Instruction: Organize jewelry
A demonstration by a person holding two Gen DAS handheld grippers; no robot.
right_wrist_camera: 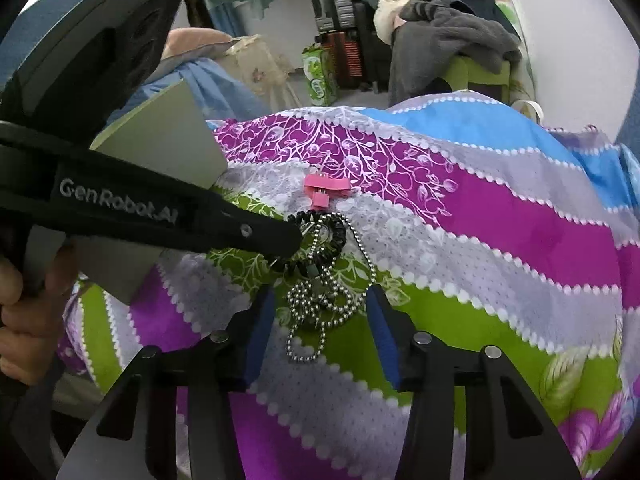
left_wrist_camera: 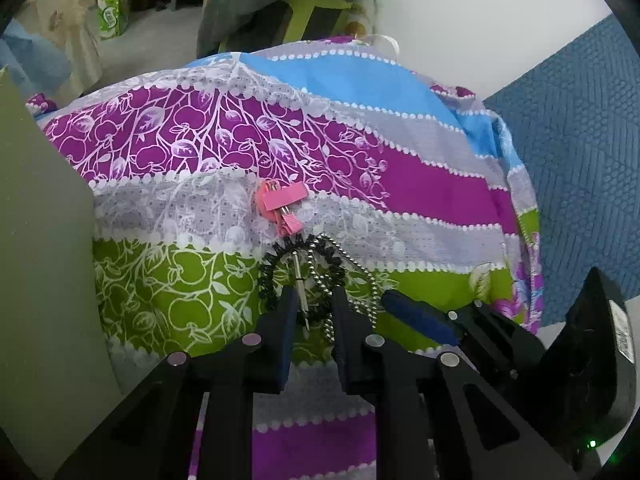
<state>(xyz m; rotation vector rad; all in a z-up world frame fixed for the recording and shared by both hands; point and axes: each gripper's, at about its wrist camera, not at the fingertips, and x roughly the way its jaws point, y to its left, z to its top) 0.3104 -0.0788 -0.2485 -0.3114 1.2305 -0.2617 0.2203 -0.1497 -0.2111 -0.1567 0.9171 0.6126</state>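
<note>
On the striped floral cloth (left_wrist_camera: 420, 184) lie a pink hair clip (left_wrist_camera: 282, 202), a black coiled hair tie (left_wrist_camera: 276, 276) and a silver ball chain (left_wrist_camera: 362, 276), tangled together. My left gripper (left_wrist_camera: 314, 300) is open, its fingers either side of the hair tie and a thin metal pin (left_wrist_camera: 302, 292). In the right wrist view the chain (right_wrist_camera: 320, 304) lies piled between my open right gripper's (right_wrist_camera: 322, 304) blue-padded fingers. The hair tie (right_wrist_camera: 324, 240) and pink clip (right_wrist_camera: 324, 190) lie just beyond. The left gripper (right_wrist_camera: 280, 236) reaches in from the left onto the hair tie.
A grey-green box (right_wrist_camera: 168, 140) stands at the left on the cloth (right_wrist_camera: 500, 216); it also shows in the left wrist view (left_wrist_camera: 40, 240). A blue wall panel (left_wrist_camera: 576, 160) is on the right. Clothes on a green stool (right_wrist_camera: 480, 64) and a green carton (right_wrist_camera: 318, 78) lie behind.
</note>
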